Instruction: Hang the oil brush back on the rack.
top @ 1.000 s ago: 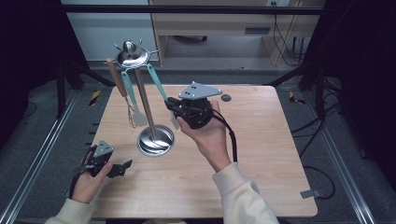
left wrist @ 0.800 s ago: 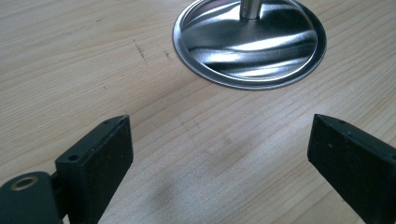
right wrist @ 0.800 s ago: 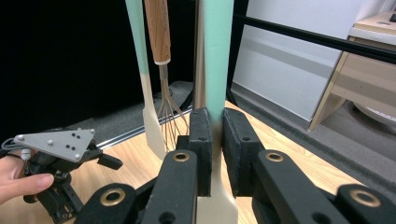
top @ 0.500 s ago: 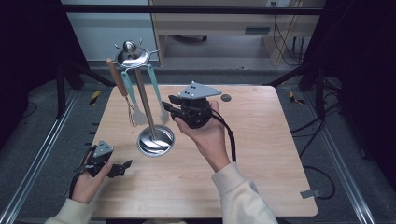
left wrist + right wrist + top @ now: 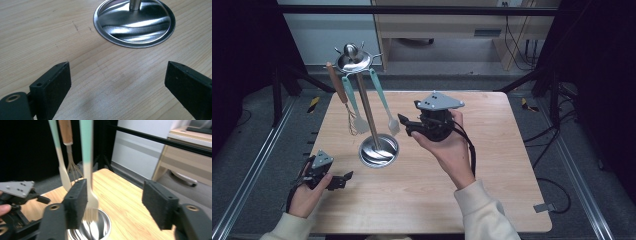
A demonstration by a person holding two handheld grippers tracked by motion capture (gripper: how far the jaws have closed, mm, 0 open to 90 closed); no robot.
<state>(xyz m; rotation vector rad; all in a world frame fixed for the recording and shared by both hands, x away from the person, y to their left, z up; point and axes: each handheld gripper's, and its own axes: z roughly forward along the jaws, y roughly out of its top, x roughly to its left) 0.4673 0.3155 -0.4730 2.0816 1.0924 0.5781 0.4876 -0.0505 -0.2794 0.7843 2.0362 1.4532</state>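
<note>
Released a moment ago, the teal-handled fork [image 5: 384, 104] hangs free from the rack [image 5: 357, 62], where earlier the right gripper [image 5: 404, 124] was closed on it. That gripper's jaws have just been opening and now stand apart, nothing pressed between them. In the right gripper view the fork [image 5: 88, 167] dangles just beside the left pad, its tines low over the rack's steel base [image 5: 100, 226]; whether it brushes the pad cannot be told. The right hand [image 5: 451, 145] holds its gripper raised above the wooden table [image 5: 492, 165], pointing toward the rack's pole [image 5: 368, 112].

Two more utensils hang from the rack's top ring: a teal-handled spatula [image 5: 353, 102] and a wood-handled whisk [image 5: 343, 97], both on the pole's far-left side in the high view, clear of the fork. The right gripper view shows them behind the fork, the spatula [image 5: 60, 157] pale at its blade, the whisk [image 5: 70, 152] with its wire loops.

At the table's near-left corner the left hand [image 5: 304, 192] rests with the left gripper [image 5: 343, 179] lying low on the wood. Its jaws are wide apart and empty in the left gripper view, aimed at the round base [image 5: 135, 23], which sits near but untouched.
</note>
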